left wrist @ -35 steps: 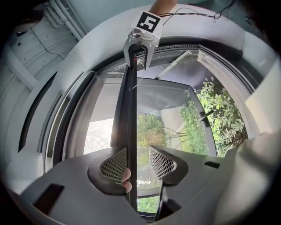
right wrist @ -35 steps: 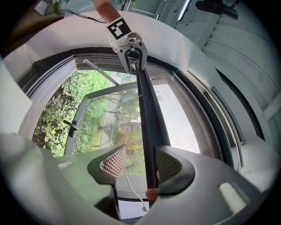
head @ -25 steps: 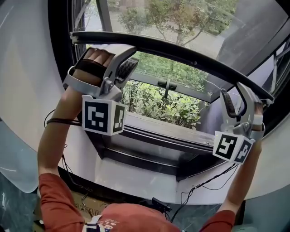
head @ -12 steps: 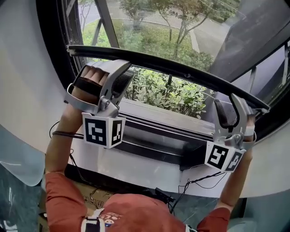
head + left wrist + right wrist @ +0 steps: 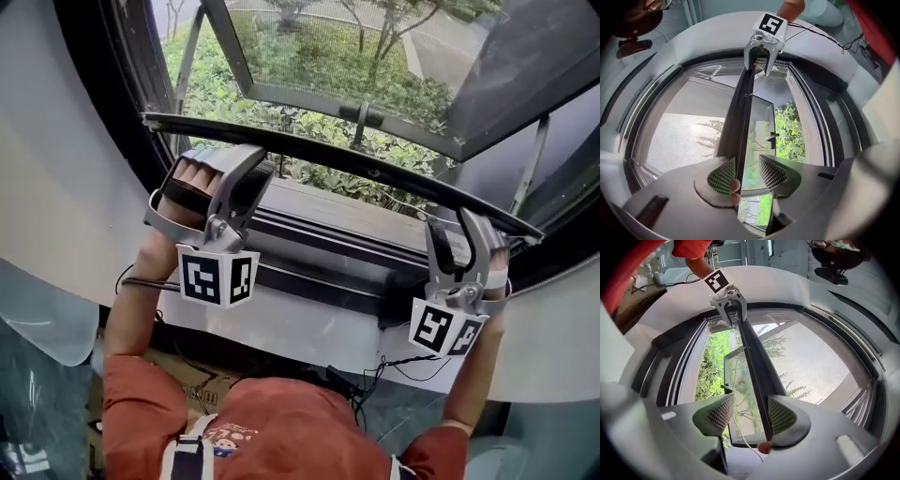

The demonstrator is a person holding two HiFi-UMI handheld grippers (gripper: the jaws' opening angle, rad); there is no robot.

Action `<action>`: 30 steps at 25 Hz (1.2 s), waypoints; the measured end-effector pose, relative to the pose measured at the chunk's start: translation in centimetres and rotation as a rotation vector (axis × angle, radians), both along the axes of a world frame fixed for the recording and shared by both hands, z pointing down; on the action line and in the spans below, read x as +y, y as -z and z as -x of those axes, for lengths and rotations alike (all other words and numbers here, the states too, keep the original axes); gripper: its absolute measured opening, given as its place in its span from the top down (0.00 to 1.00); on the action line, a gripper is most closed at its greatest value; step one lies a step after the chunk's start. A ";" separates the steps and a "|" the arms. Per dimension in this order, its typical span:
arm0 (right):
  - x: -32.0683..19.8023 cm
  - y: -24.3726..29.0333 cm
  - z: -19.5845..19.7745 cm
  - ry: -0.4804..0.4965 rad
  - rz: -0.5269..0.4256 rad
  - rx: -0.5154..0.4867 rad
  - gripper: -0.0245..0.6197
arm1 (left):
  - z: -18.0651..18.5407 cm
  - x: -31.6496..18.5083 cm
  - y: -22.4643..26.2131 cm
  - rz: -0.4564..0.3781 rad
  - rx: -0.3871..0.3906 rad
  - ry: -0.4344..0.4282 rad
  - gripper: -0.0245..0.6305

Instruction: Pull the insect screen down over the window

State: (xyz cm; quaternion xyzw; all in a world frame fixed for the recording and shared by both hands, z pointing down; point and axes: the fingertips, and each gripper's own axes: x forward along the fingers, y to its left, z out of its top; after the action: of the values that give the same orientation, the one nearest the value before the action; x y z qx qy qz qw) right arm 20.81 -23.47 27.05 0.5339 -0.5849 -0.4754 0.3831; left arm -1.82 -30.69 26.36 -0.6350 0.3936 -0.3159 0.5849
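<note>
The insect screen's dark bottom bar [image 5: 347, 161] runs across the window opening, with the grey mesh [image 5: 684, 140] stretched above it. My left gripper [image 5: 248, 167] straddles the bar near its left end. In the left gripper view the bar [image 5: 738, 117] lies against the left jaw, with a gap to the other jaw of the left gripper [image 5: 746, 159]. My right gripper [image 5: 459, 223] straddles the bar near its right end. In the right gripper view the bar [image 5: 754, 357] rests against the right jaw of the right gripper [image 5: 751, 401]. Both grippers stand open.
Beyond the bar the glass sash [image 5: 356, 94] is swung outward, its handle [image 5: 361, 114] at the lower edge. The dark sill frame [image 5: 319, 246] lies below, with a white ledge and cables [image 5: 375, 370] under it. A thin white cord [image 5: 736, 427] hangs by the right gripper.
Both grippers and the bar between their jaws have come lower over the opening, and more screen mesh now shows above the bar. The jaws stay apart.
</note>
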 end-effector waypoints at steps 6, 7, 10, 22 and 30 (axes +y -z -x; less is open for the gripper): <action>0.1 -3.9 0.4 0.007 0.076 -0.031 0.60 | 0.5 0.4 -3.8 0.089 -0.025 0.010 0.72; 0.2 -4.6 0.4 0.007 0.091 -0.039 0.60 | 0.5 0.5 -4.6 0.101 -0.033 0.013 0.72; 0.2 -6.6 0.6 0.004 0.132 -0.066 0.60 | 0.6 0.5 -6.6 0.134 -0.048 0.016 0.72; 0.7 -13.0 0.6 -0.002 0.272 -0.145 0.60 | 0.5 0.9 -13.2 0.281 -0.093 0.011 0.72; 0.8 -15.6 0.7 -0.008 0.318 -0.210 0.60 | 0.4 1.2 -16.2 0.362 -0.085 -0.007 0.72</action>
State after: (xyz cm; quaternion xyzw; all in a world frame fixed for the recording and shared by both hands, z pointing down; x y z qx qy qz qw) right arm 20.16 -22.63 42.63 0.5156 -0.6874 -0.3171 0.4014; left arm -2.24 -29.48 42.55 -0.7174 0.3032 -0.4061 0.4780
